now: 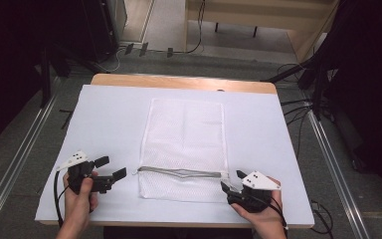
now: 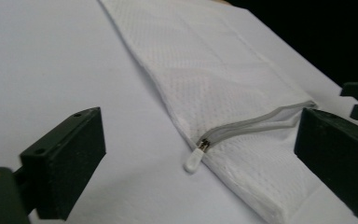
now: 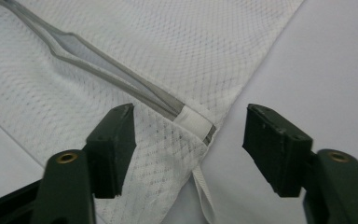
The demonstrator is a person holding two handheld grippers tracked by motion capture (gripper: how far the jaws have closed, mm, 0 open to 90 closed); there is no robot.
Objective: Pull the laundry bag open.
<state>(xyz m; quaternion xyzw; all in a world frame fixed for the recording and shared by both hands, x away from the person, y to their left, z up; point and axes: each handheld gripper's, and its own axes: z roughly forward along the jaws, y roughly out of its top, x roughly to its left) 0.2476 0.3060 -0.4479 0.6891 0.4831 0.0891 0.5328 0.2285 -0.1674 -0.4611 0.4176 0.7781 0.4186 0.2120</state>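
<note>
A big white desk (image 1: 104, 124) holds a white mesh bag (image 1: 184, 134), flat in the middle and reaching toward the near edge. Its grey zipper (image 1: 181, 173) gapes a little. The left gripper (image 1: 110, 168) waits by the zipper pull (image 2: 193, 161), the right gripper (image 1: 233, 181) at the other end. Both have jaws apart, maybe ready to grab.

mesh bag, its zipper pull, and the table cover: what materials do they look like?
Mesh bag: white synthetic net, likely polyester; a fine diamond weave shows in the right gripper view, matte.
Zipper pull: small white tab, probably moulded plastic or rubber, smooth, on a metallic-looking slider.
Table cover: white matte sheet, paper or foam board; can't tell which. A wooden edge shows at the far side.
</note>
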